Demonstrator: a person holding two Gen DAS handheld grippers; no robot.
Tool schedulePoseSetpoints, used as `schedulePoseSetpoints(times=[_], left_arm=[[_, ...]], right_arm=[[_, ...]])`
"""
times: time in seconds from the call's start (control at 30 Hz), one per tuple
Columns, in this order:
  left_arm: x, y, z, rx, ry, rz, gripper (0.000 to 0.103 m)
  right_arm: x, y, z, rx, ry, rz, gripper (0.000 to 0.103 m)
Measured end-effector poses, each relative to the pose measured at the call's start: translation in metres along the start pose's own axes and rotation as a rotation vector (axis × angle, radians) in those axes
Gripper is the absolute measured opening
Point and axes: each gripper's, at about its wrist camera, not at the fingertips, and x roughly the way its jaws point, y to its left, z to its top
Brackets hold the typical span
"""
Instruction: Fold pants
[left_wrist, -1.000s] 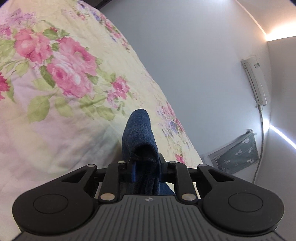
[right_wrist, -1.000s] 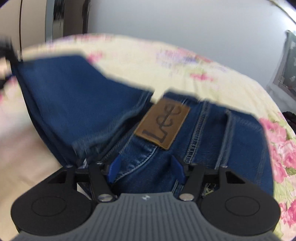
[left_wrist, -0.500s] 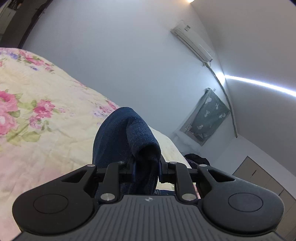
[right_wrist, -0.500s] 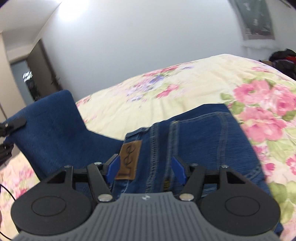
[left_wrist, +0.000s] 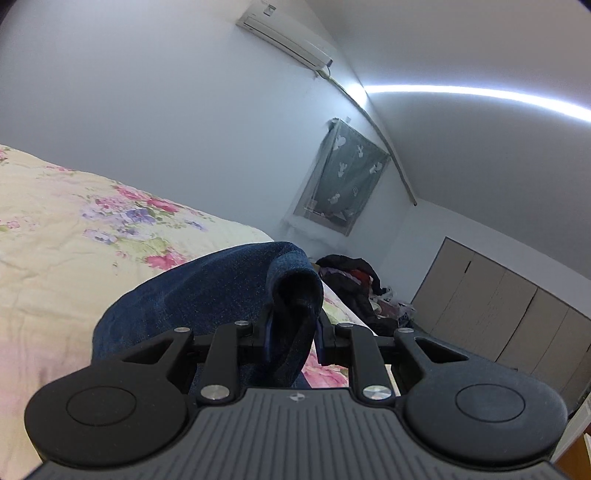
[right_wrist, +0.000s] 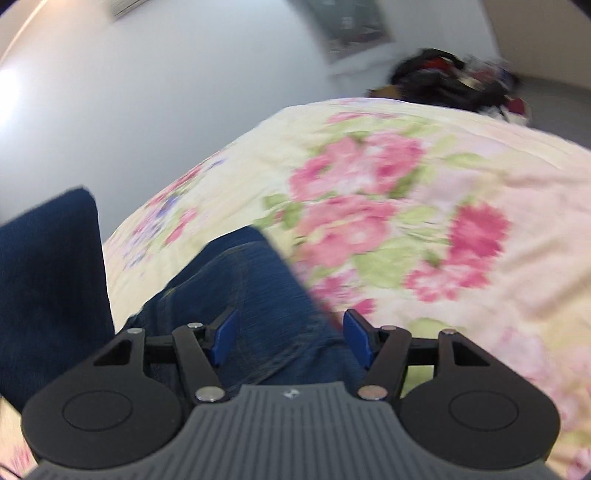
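The dark blue jeans (left_wrist: 207, 295) are bunched between the fingers of my left gripper (left_wrist: 293, 341), which is shut on a fold of the denim and holds it up above the floral bedspread (left_wrist: 74, 236). In the right wrist view the jeans (right_wrist: 251, 295) lie on the bedspread (right_wrist: 424, 221) under my right gripper (right_wrist: 290, 341), which is open with its blue pads apart over the denim. A raised part of the jeans (right_wrist: 48, 277) stands at the left of that view. This view is blurred.
A pile of dark clothes (left_wrist: 354, 280) lies beyond the bed's far edge, near wooden cupboards (left_wrist: 498, 306). A grey wall hanging (left_wrist: 343, 184) and an air conditioner (left_wrist: 284, 37) are on the wall.
My left gripper has swung up and to the right with the denim fold in it. My right gripper has moved right along the jeans; the leather label has left its view.
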Motion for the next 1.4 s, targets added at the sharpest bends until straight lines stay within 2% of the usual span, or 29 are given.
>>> schedulePoseSetpoints(times=[0.07, 0.23, 0.4, 0.43, 0.57, 0.63, 0.67, 0.73, 0.87, 0.9, 0.93, 0.97, 1.0, 1.03, 1.1, 1.17, 1.27, 1.33, 1.4], left_arm=[[0.009, -0.011, -0.010, 0.032, 0.022, -0.007, 0.023], [0.029, -0.033, -0.037, 0.118, 0.096, -0.008, 0.023], [0.033, -0.050, -0.057, 0.224, 0.141, -0.015, 0.023], [0.032, -0.050, -0.060, 0.245, 0.145, -0.016, 0.023], [0.023, -0.055, -0.068, 0.285, 0.159, -0.025, 0.023], [0.019, -0.056, -0.069, 0.294, 0.156, -0.027, 0.023], [0.018, -0.058, -0.068, 0.295, 0.152, -0.026, 0.023], [0.017, -0.059, -0.068, 0.293, 0.151, -0.023, 0.023], [0.018, -0.064, -0.066, 0.316, 0.161, -0.016, 0.023], [0.017, -0.065, -0.066, 0.326, 0.162, -0.012, 0.023], [0.016, -0.066, -0.065, 0.335, 0.159, -0.001, 0.023], [0.015, -0.066, -0.062, 0.337, 0.154, 0.005, 0.023], [0.011, -0.067, -0.059, 0.336, 0.140, 0.007, 0.023], [0.005, -0.070, -0.055, 0.343, 0.114, 0.015, 0.023], [-0.005, -0.081, -0.047, 0.359, 0.074, 0.020, 0.023], [-0.010, -0.094, -0.042, 0.371, 0.050, -0.004, 0.023], [-0.002, -0.120, -0.046, 0.454, 0.059, -0.023, 0.023], [0.015, -0.131, -0.054, 0.494, 0.117, -0.021, 0.023], [0.036, -0.134, -0.067, 0.513, 0.206, -0.012, 0.023]], right_arm=[[0.003, -0.013, 0.002, 0.074, 0.022, 0.016, 0.060], [0.001, -0.010, 0.002, 0.068, 0.007, 0.021, 0.060], [0.002, -0.025, 0.010, 0.145, -0.007, 0.028, 0.060], [0.002, -0.027, 0.012, 0.150, -0.009, 0.059, 0.060], [0.003, -0.020, 0.035, 0.147, 0.020, 0.304, 0.065], [0.014, -0.012, 0.053, 0.133, 0.089, 0.413, 0.068], [0.024, -0.006, 0.063, 0.134, 0.157, 0.450, 0.068], [0.046, 0.003, 0.076, 0.162, 0.271, 0.474, 0.068], [0.087, 0.027, 0.091, 0.182, 0.444, 0.517, 0.067], [0.094, 0.034, 0.094, 0.167, 0.475, 0.518, 0.060], [0.097, 0.041, 0.098, 0.142, 0.496, 0.506, 0.041], [0.098, 0.049, 0.102, 0.101, 0.506, 0.491, 0.034], [0.096, 0.057, 0.105, 0.050, 0.508, 0.492, 0.023], [0.090, 0.065, 0.109, -0.001, 0.502, 0.499, 0.016], [0.076, 0.076, 0.120, -0.071, 0.487, 0.537, 0.013], [0.055, 0.080, 0.135, -0.110, 0.450, 0.613, 0.011], [0.031, 0.072, 0.155, -0.136, 0.379, 0.697, 0.010], [0.030, 0.053, 0.160, -0.111, 0.355, 0.673, 0.010], [0.042, 0.032, 0.156, -0.105, 0.357, 0.592, 0.010]])
